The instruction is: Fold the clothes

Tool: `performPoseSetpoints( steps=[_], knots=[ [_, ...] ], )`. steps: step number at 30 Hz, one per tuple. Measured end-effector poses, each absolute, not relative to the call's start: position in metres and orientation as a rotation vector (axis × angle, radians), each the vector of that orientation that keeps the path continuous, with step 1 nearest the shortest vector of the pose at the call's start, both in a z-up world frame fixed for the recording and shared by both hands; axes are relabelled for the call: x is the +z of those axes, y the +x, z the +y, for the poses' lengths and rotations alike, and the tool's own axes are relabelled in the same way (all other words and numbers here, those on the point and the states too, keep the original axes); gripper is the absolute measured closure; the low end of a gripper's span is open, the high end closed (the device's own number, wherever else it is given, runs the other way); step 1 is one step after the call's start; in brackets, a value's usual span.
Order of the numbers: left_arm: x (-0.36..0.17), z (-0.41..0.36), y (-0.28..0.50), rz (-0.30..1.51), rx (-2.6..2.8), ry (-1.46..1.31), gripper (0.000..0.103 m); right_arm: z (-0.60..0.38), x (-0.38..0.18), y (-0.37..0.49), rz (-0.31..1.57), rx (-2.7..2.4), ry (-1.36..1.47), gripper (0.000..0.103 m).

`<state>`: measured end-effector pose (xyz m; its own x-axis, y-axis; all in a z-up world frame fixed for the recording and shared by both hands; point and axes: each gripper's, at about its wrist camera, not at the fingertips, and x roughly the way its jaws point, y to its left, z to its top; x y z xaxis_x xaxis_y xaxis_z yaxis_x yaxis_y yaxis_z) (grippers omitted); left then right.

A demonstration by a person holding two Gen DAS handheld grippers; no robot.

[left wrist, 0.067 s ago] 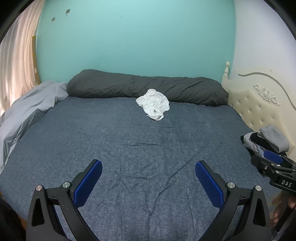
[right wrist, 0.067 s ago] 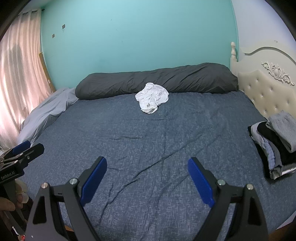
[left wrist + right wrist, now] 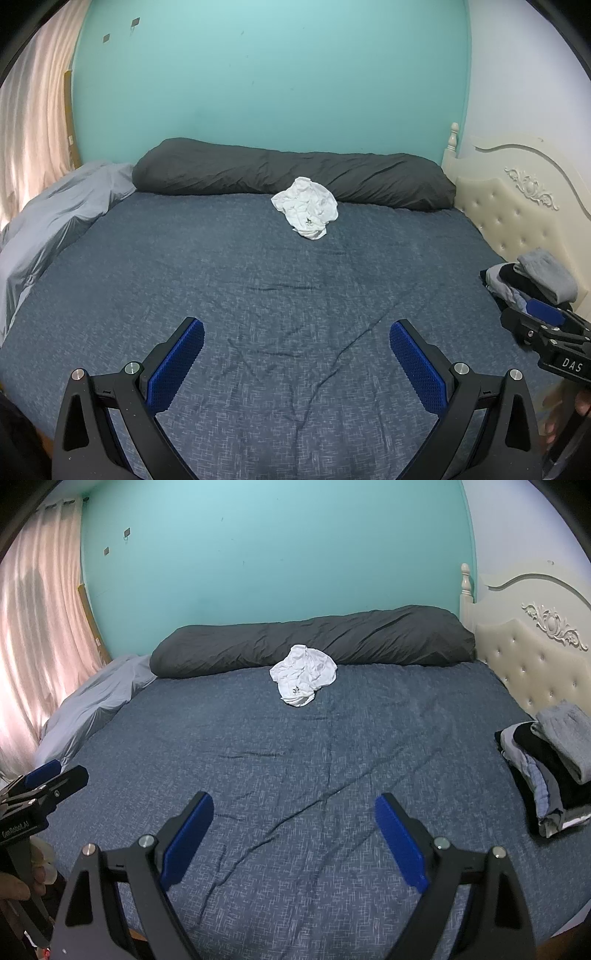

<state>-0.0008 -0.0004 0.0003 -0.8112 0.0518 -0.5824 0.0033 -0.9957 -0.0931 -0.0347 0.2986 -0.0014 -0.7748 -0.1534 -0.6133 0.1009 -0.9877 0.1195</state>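
Both grippers, left gripper (image 3: 296, 341) and right gripper (image 3: 294, 814), gape wide and empty above the bed (image 3: 258, 295). One crumpled white garment (image 3: 306, 207) lies far off against one dark pillow (image 3: 288, 173). One folded pile (image 3: 550, 764), perhaps four pieces, sits by the headboard (image 3: 535, 657).

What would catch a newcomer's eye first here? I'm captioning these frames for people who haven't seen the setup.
A crumpled white garment lies alone at the bed's far side, against a long dark grey pillow. A stack of folded clothes sits by the cream headboard. Both grippers, left and right, hang open over the blue sheet.
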Motion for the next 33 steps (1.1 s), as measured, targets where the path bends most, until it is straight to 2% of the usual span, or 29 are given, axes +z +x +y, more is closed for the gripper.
performPoseSetpoints(
  steps=[33],
  knots=[
    [-0.0050,-0.0009,0.0009,-0.140,2.960,-0.928,0.000,0.3013,-0.0034,-0.0369,-0.126,-2.834,0.992,0.013]
  ],
)
